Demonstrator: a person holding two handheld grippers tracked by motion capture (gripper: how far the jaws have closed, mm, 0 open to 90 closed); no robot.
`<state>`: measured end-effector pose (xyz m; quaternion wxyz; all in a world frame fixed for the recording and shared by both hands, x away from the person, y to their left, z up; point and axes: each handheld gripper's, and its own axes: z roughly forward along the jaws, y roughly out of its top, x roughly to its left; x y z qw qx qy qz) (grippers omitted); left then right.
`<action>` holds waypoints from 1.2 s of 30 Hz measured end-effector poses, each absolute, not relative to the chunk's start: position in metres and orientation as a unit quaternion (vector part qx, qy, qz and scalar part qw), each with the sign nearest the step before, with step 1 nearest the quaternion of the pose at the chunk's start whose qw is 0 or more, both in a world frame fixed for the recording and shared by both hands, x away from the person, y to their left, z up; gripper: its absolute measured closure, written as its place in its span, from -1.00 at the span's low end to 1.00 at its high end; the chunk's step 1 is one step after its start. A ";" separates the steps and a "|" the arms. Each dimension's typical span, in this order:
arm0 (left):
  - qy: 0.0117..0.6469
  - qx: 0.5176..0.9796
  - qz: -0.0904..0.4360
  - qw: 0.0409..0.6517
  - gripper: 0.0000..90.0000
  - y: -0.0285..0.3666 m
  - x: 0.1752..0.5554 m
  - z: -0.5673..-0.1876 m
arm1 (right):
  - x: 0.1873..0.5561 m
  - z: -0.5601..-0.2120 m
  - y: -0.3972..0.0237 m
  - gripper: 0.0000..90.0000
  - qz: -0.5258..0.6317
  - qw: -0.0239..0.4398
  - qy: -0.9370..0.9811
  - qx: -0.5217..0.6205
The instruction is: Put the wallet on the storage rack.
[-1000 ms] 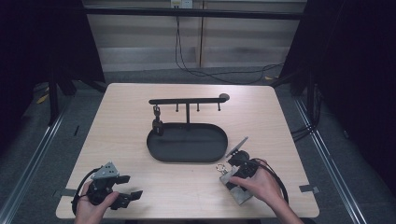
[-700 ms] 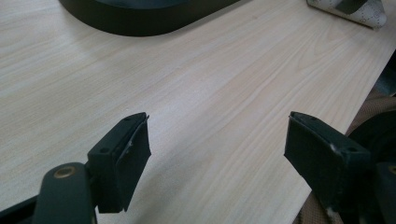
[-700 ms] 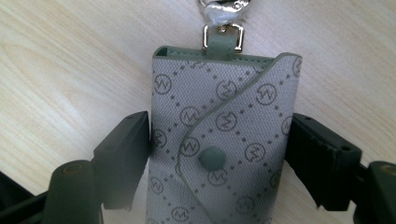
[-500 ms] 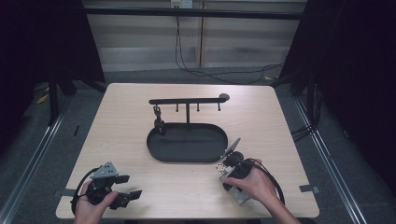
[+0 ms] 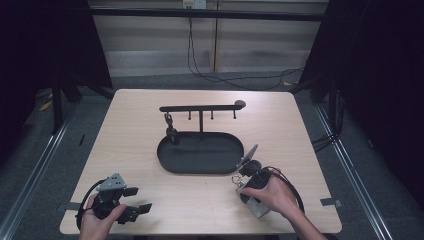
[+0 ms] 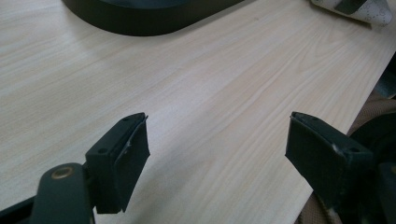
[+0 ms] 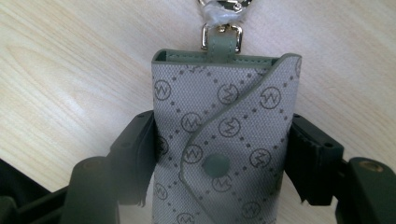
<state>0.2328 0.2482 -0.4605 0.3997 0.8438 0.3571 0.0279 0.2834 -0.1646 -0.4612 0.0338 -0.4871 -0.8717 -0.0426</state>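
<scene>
Right claw pinching key pouch.
My right gripper [image 7: 219, 163] has just closed on the grey pouch [image 7: 224, 135] beside the tray [image 5: 200, 167]; left gripper [image 6: 217, 158] spread, idle.

Wooden table [image 5: 150, 115]: black oval tray stand [image 5: 200, 152], grey pouch [image 7: 224, 140].

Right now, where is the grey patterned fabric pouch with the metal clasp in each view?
High view: pouch lower right, just off the black oval tray's right end, small.
Left gripper view: top right corner, cut by the edge.
Right gripper view: centre, clasp uppermost.
Shared landmark: the tray, top left in the left gripper view.
</scene>
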 end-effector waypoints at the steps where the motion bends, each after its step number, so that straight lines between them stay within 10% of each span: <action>1: 0.358 0.843 0.028 0.400 -0.53 0.248 0.233 -0.461 | 0.284 -0.459 -0.165 -0.26 -0.044 0.035 -0.871 -0.487; 36: 0.361 0.828 0.028 0.427 -0.55 0.256 0.237 -0.459 | 0.296 -0.417 -0.179 -0.26 -0.062 0.019 -0.871 -0.487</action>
